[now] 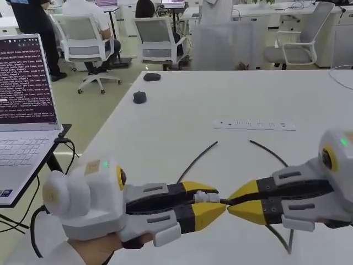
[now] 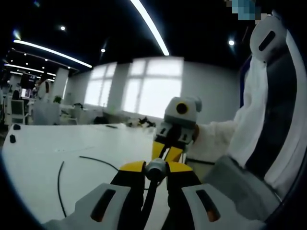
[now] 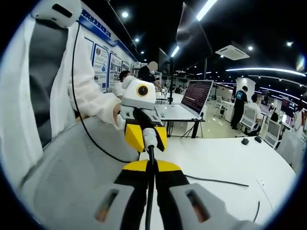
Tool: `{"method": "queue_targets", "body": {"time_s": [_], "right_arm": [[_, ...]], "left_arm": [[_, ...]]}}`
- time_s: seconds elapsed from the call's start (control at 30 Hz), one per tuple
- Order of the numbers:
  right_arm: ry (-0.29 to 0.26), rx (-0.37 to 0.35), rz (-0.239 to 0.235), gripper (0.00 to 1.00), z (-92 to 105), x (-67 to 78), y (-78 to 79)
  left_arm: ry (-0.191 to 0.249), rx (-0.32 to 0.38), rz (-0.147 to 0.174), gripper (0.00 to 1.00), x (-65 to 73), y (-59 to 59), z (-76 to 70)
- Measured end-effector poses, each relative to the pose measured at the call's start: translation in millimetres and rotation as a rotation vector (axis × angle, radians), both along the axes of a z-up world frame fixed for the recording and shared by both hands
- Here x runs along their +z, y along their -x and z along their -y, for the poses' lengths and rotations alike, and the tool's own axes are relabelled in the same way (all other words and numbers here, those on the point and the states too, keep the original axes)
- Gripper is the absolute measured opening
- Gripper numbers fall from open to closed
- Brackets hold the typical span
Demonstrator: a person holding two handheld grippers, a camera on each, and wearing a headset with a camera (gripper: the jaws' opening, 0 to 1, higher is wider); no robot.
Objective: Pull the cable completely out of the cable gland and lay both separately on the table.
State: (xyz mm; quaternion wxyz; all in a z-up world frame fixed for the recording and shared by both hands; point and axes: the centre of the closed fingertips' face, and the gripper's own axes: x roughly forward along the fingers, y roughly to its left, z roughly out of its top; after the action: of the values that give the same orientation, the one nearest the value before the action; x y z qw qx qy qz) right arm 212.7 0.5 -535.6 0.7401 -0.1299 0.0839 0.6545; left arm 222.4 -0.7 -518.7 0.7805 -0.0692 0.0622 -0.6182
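Observation:
In the head view, low over the white table [image 1: 165, 127], my two grippers meet tip to tip. My left gripper [image 1: 217, 202] is shut on the small grey-white cable gland [image 1: 206, 196]. My right gripper [image 1: 233, 202] is shut on the thin black cable [image 1: 196, 160] just beside the gland. The cable's loose lengths lie in curves on the table behind and under the grippers. In the left gripper view the gland [image 2: 156, 167] sits between the yellow tips, and the cable [image 2: 147, 203] runs back between the jaws. In the right gripper view the cable [image 3: 150, 191] runs from my jaws to the gland [image 3: 148, 138].
An open laptop [image 1: 25, 110] stands on a stand at the table's left edge. Two dark mice [image 1: 140, 97] [image 1: 151, 77] and a white power strip [image 1: 253, 125] lie farther back. Office chairs [image 1: 157, 41] and people are beyond the table.

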Motion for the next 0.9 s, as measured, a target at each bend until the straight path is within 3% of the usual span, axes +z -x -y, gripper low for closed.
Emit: {"method": "queue_targets", "body": {"time_s": [0.2,0.4,0.7,0.9], "right_arm": [[-0.008,-0.027,-0.007,0.02,8.1,-2.7,-5.6],[-0.002,-0.051,-0.037,0.02,18.6,-15.8,-7.3],[0.078,-0.093,-0.046,0.02,40.7,-39.9,-10.4],[0.164,-0.144,-0.084,0.02,63.1,-70.5,-13.1]], "left_arm": [[0.022,0.028,-0.003,0.17,3.9,-6.6,-5.9],[0.004,0.03,0.0,0.17,1.1,-7.0,-4.9],[0.001,0.033,-0.001,0.17,1.5,-6.4,-3.1],[0.012,0.041,-0.005,0.17,3.5,-8.1,-4.2]]}}
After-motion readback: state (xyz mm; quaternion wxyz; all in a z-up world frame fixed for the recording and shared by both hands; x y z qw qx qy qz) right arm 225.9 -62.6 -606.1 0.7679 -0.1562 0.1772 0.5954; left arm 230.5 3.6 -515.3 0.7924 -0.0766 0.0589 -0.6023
